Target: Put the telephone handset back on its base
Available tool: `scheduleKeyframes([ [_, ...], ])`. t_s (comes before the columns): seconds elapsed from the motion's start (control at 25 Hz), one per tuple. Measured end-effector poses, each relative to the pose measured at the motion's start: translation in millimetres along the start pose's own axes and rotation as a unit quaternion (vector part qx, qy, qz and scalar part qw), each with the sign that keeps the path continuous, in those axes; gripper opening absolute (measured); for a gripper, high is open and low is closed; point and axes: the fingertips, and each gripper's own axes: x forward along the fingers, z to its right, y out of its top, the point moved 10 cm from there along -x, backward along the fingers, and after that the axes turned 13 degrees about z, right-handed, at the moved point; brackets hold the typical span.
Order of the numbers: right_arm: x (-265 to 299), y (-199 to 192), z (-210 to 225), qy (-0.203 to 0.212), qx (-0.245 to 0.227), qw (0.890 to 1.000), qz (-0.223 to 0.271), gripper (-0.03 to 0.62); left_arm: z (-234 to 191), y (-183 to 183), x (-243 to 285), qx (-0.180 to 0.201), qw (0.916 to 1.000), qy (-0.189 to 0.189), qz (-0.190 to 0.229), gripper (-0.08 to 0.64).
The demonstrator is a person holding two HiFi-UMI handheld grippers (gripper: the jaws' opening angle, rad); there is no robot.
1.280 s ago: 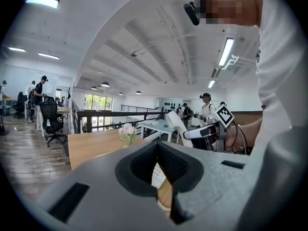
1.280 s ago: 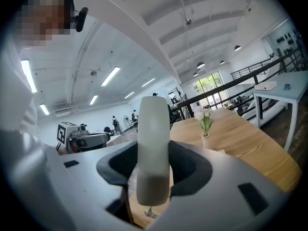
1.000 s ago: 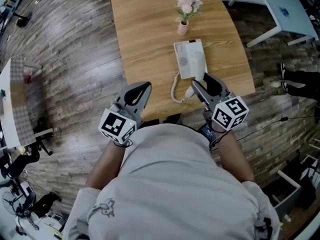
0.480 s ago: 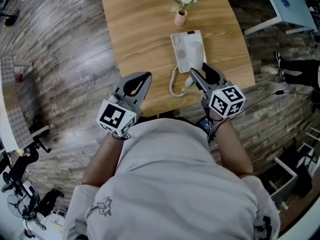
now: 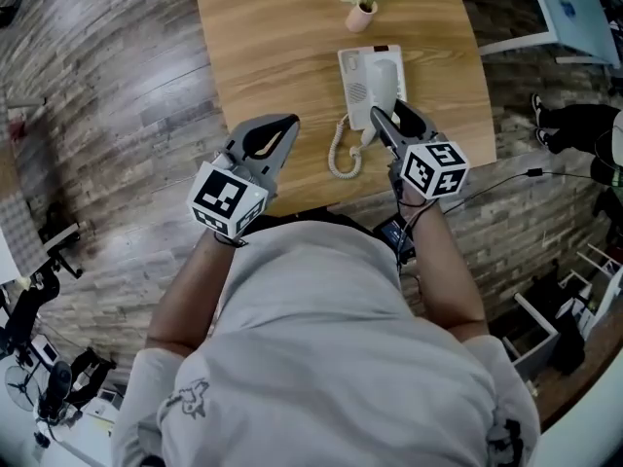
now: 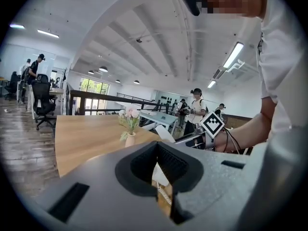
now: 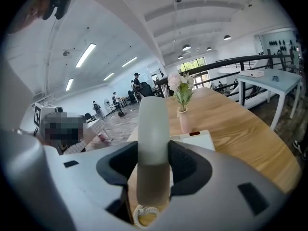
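Open-plan workshop space with a plank floor; a long wooden table (image 5: 263, 66) carries the white telephone base (image 5: 356, 86). The right gripper (image 5: 387, 117) is clamped across the lower part of the telephone handset (image 7: 153, 129), pads pressing both its sides, and holds it lengthwise at the near right of the base. From the head view its far end reaches over the base's right half; whether it already touches the cradle cannot be told. The left gripper (image 5: 282, 125) hangs well to the near left of the base, jaws closed together with nothing between them.

The step in hand looks like the final seating. Doing it well probably means lining the handset's long axis up with the cradle on the right of the base, lowering it flat so both ends settle together, and releasing only once it rests. The base is light and may slide under a sideways push, so the descent should be straight down.

The coiled cord (image 5: 341, 154) loops on the table just near-left of the base; it should stay out from under the handset. A small vase of flowers (image 5: 364, 3) stands just beyond the base and could be tipped by an overshoot
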Motion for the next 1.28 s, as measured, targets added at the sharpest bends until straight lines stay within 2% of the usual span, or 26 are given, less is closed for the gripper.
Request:
scheduleKeyframes([
  [0.32,40,-21,18,-0.023,-0.014,0.999,-0.046,0.21,-28,-18,11,-0.002,0.9997,-0.004,-0.024,0.006],
  [0.72,76,-47,34,-0.076,-0.018,0.992,-0.095,0.21,-52,-34,16,-0.016,0.9989,-0.004,-0.044,0.006],
  [1.28,99,-63,38,-0.112,-0.024,0.985,-0.127,0.209,-72,-44,15,-0.037,0.998,0.007,-0.05,0.006],
])
